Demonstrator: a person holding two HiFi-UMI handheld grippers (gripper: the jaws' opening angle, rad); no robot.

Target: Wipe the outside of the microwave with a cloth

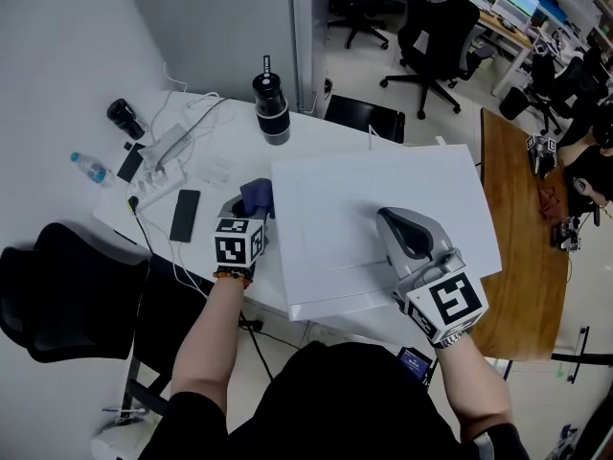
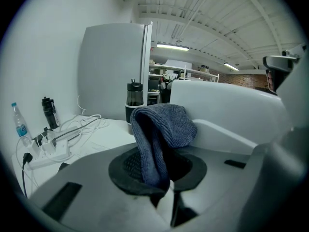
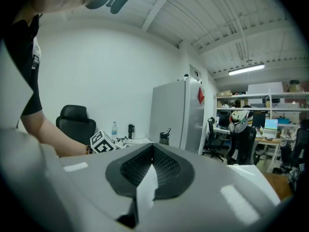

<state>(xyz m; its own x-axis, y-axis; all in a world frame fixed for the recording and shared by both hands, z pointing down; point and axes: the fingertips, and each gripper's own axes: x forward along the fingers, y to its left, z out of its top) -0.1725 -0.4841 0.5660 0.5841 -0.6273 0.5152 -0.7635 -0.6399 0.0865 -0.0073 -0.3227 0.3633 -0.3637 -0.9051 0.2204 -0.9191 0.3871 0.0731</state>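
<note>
The white microwave [image 1: 383,209] stands on the white table, and the head view looks down on its flat top. My left gripper [image 1: 251,207] is at the microwave's left side, shut on a blue-grey cloth [image 1: 257,195] that sticks out beyond its tips. In the left gripper view the cloth [image 2: 161,129] is pinched between the pads and folds over to the right, toward the microwave's wall [image 2: 227,105]. My right gripper [image 1: 386,217] lies over the microwave's top near the front right. Its jaws are shut with nothing between them [image 3: 153,151].
A black tumbler [image 1: 271,108] stands on the table behind the microwave's left corner. A power strip with cables [image 1: 168,147], a phone [image 1: 185,215], a water bottle [image 1: 91,168] and a black bottle [image 1: 125,118] lie to the left. A black chair [image 1: 57,295] stands lower left, a wooden table [image 1: 522,247] to the right.
</note>
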